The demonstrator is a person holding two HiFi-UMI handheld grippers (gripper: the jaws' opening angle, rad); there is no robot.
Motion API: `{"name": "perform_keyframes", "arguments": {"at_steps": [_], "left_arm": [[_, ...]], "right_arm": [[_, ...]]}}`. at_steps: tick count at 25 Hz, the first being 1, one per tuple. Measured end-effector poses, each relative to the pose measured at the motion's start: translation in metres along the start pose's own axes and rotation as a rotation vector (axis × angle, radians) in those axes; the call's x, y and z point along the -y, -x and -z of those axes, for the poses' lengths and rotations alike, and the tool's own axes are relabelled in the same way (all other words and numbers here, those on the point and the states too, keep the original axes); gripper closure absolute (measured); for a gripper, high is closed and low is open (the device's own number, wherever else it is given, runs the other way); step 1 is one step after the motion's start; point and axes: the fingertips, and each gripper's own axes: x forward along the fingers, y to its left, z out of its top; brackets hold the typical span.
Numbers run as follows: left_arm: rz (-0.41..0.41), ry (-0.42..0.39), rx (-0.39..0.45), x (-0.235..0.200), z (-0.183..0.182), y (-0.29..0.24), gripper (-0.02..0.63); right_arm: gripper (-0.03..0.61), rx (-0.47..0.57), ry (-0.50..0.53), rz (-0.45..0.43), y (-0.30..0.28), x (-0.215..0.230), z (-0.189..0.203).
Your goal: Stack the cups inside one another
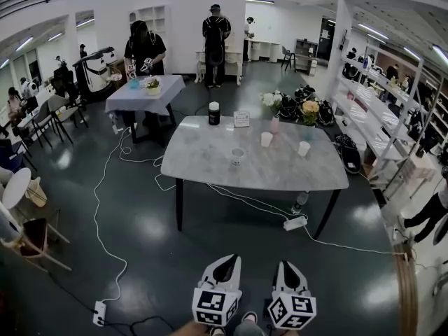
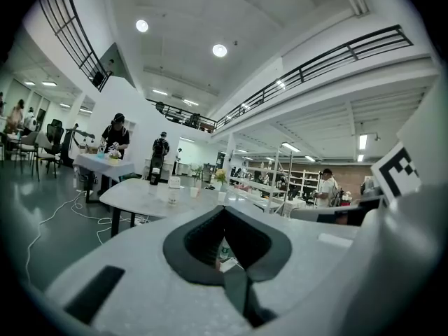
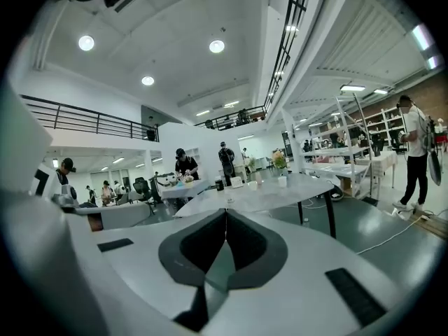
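Observation:
Across the floor stands a grey marble table (image 1: 210, 161) with three small cups set apart on it: a clear cup (image 1: 238, 156) near the middle, a white cup (image 1: 266, 139) behind it, and another white cup (image 1: 304, 149) to the right. Both grippers hang low at the near edge of the head view, well short of the table. My left gripper (image 1: 230, 260) is shut and holds nothing. Beside it, my right gripper (image 1: 285, 265) is also shut and empty. In the left gripper view the jaws (image 2: 224, 212) point toward the table (image 2: 140, 193). In the right gripper view the table (image 3: 266, 196) is ahead of the gripper (image 3: 225, 214).
A black canister (image 1: 214, 113), a small card (image 1: 241, 119), a pink cup (image 1: 274, 124) and flowers (image 1: 271, 99) stand at the table's far side. White cables (image 1: 105, 187) and a power strip (image 1: 295, 222) lie on the dark floor. People stand at tables behind; shelves line the right.

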Motion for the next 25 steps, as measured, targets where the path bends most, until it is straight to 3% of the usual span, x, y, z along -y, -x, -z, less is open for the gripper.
{"name": "perform_keyframes", "arguments": {"at_steps": [9, 25], "left_arm": [[-0.008, 0.002, -0.032, -0.011, 0.016, -0.039, 0.612], [-0.065, -0.027, -0.028, -0.012, -0.020, -0.169, 0.612]], "right_arm": [[0.571, -0.017, -0.017, 0.013, -0.041, 0.027, 0.005], [0.571, -0.012, -0.034, -0.037, -0.152, 0.102, -0.054]]}}
